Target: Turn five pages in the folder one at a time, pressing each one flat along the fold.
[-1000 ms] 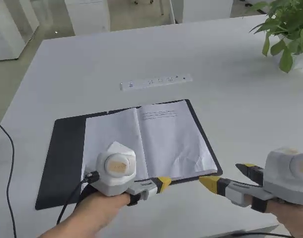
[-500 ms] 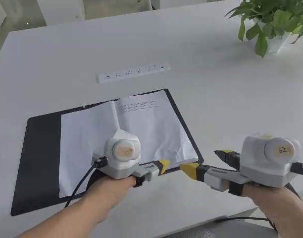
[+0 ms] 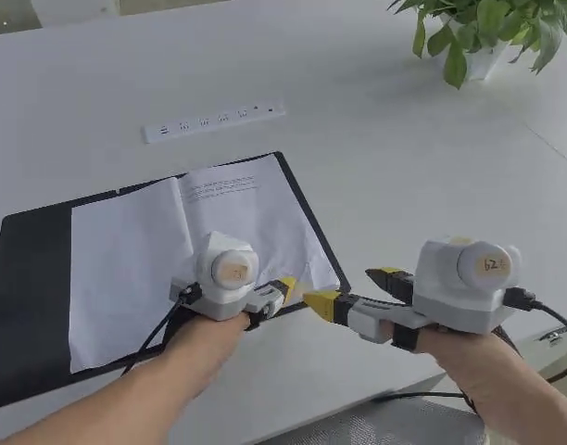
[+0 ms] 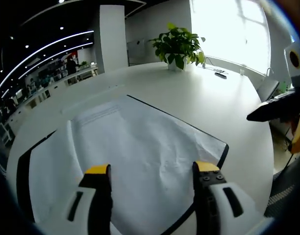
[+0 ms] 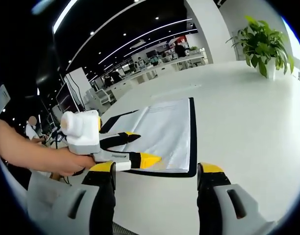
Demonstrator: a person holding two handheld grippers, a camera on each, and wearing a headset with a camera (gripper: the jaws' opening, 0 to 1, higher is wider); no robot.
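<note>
Left gripper [image 4: 152, 168] nearer, folder [image 4: 140, 128] under jaws

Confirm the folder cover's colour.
The folder cover is black; the head view shows it best.

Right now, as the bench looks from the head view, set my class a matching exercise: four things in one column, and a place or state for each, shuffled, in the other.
Things:
1. folder
2. power strip
3. plant
4. right gripper

Places or states:
A. at the far right of the table
B. lying flat just beyond the folder's far edge
C. lying open
D. jaws apart, beside the folder's near right corner

Pairs: 1-C, 2-B, 3-A, 4-D
</note>
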